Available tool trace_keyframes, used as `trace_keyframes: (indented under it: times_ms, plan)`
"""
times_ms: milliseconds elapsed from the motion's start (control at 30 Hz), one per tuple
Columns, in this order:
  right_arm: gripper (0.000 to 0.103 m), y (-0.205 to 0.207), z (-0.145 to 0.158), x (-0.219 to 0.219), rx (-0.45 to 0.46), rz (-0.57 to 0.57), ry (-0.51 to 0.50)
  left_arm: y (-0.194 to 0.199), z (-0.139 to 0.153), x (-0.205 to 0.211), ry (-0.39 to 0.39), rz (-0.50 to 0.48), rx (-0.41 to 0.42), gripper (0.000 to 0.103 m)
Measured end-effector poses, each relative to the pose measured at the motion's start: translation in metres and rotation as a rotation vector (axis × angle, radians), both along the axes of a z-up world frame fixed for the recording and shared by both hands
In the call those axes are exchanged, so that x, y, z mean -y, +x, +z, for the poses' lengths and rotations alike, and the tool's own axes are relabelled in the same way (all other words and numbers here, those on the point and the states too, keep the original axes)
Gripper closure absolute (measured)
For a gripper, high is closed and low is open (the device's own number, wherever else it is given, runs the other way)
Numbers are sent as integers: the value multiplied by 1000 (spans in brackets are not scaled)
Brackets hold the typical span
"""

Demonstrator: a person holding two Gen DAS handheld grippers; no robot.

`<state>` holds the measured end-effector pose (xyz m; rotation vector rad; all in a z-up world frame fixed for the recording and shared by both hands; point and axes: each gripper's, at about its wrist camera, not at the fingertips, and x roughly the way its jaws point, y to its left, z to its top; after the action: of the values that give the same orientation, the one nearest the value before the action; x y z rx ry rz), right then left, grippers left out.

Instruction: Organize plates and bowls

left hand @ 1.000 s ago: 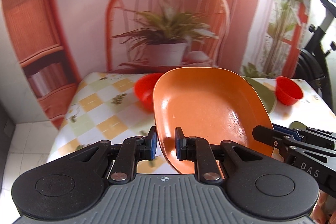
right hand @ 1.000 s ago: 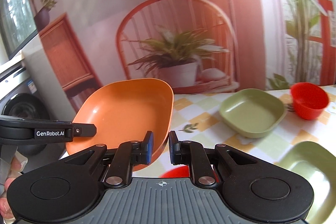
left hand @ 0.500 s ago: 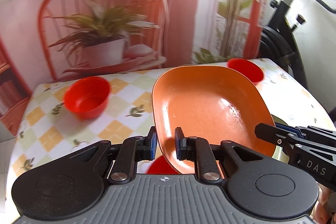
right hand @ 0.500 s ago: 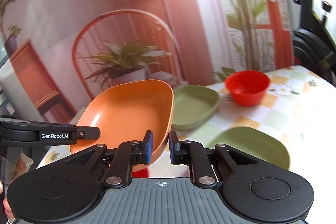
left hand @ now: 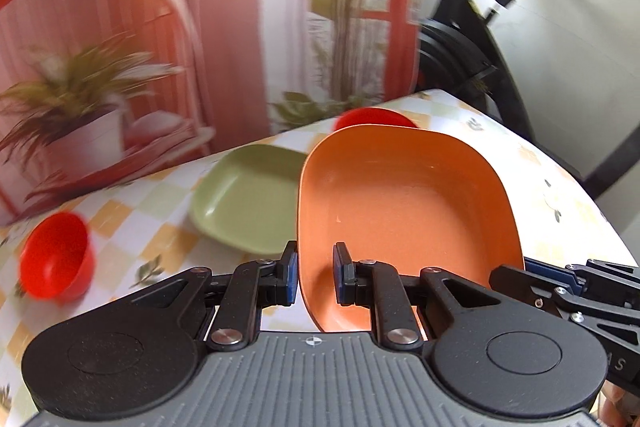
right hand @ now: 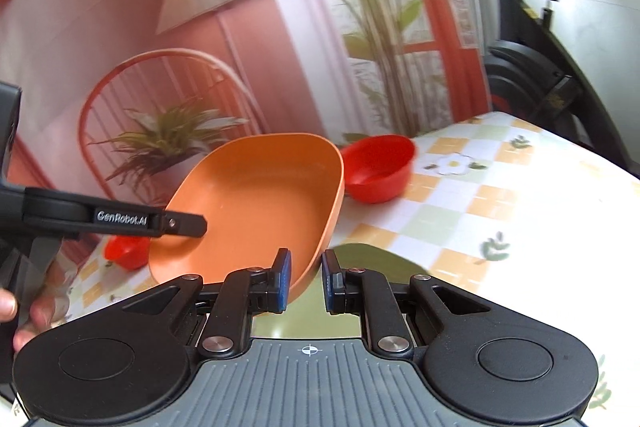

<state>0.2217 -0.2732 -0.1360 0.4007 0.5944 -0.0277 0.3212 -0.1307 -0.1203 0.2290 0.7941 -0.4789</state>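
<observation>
An orange plate (left hand: 400,211) hangs tilted above the checkered table (left hand: 140,227), held from both sides. My left gripper (left hand: 316,277) is shut on its left rim, and my right gripper (right hand: 306,279) is shut on its right rim (right hand: 320,247). The right wrist view shows the orange plate (right hand: 260,211) with the left gripper (right hand: 120,217) reaching in from the left. A green plate (left hand: 244,203) lies on the table behind-left of the orange one. A second green plate (right hand: 372,259) lies under my right gripper. Red bowls (left hand: 56,263) (right hand: 376,167) stand left and far right.
A third red bowl (right hand: 124,251) shows under the left gripper. A person's hand (right hand: 24,311) holds that gripper. An exercise bike (left hand: 472,47) stands beyond the table's right edge (left hand: 580,187). A printed backdrop (left hand: 180,27) closes off the far side.
Both grippers have swung right across the table with the orange plate. The far right red bowl and the green plates now sit much closer, and the left red bowl has slid to the left.
</observation>
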Motion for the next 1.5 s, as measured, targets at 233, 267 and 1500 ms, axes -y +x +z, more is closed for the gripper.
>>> trace_keyframes:
  times_ms: [233,267,1500]
  plan:
    - [88,-13,-14,23,-62,-41,-3,8,-25,40,54,-115,-29,84]
    - [87,-15,-17,24,-79,-46,1,9,-29,42,56,-122,-36,84]
    - [83,-21,-48,18,-214,6,67,17,-73,53,174,-112,-97,83]
